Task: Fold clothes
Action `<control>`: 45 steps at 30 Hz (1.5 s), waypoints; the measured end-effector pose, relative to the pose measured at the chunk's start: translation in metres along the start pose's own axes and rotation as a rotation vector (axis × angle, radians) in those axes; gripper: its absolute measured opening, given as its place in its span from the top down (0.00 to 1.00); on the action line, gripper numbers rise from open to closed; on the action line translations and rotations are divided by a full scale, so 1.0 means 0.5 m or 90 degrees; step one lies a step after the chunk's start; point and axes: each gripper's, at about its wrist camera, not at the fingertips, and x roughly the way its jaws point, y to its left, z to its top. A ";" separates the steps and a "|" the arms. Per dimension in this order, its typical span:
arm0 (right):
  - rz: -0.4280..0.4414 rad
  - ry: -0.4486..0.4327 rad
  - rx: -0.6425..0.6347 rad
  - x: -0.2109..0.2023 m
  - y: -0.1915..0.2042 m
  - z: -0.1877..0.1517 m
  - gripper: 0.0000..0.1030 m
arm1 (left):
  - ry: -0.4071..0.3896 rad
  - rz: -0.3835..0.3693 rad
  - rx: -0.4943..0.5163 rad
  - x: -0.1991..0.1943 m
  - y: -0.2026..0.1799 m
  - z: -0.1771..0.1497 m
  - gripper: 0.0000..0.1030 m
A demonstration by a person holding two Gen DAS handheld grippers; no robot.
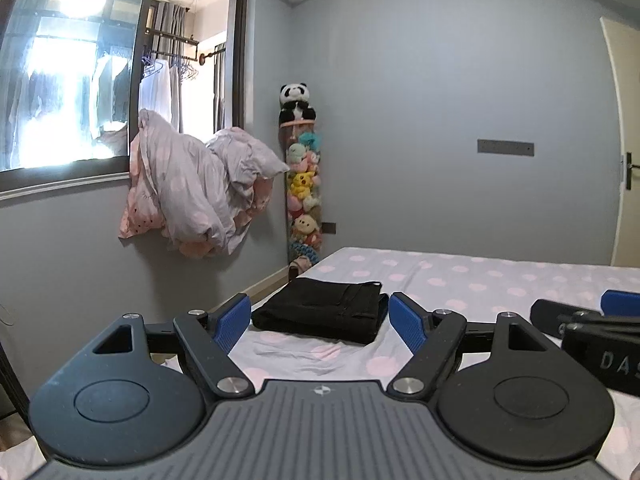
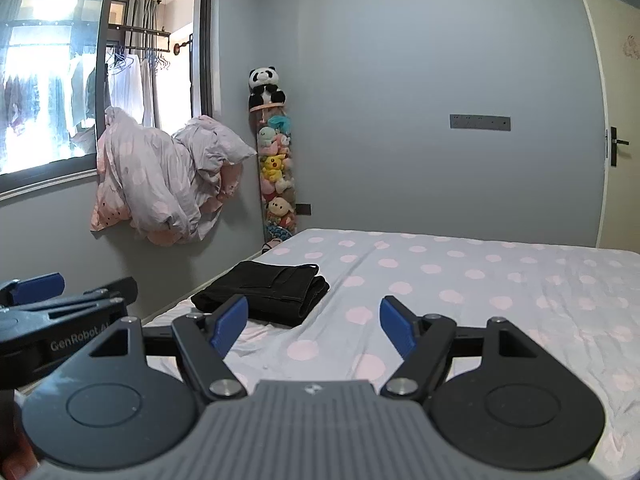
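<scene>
black garment [image 1: 320,308] already folded into a flat rectangle on the bed [image 1: 480,276], near its left edge — a state fitting the task's end. left gripper [image 1: 316,318] and right gripper [image 2: 314,322] fingers spread wide, holding nothing, hovering near it; if more folding remains, best to pinch edges squarely — not bunched layers.

Right hand-held gripper [image 2: 314,326] above the bed [image 2: 480,280], its blue-padded fingers [image 2: 394,326] spread wide with nothing between them. A folded black garment [image 2: 262,290] lies flat on the polka-dot sheet near the bed's left edge, ahead of and left of the gripper, apart from it. The left hand-held gripper [image 2: 24,292] enters at the left frame edge, seen side-on; its jaw state cannot be told. Behind: a bundled duvet [image 2: 168,184] draped over the window sill, a column of plush toys [image 2: 276,176] topped by a panda [image 2: 264,86], a door [image 2: 618,120] at right.
</scene>
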 end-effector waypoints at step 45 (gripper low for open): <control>-0.057 0.010 -0.023 -0.106 0.041 -0.131 0.22 | 0.093 0.008 0.039 -0.078 -0.011 -0.112 0.13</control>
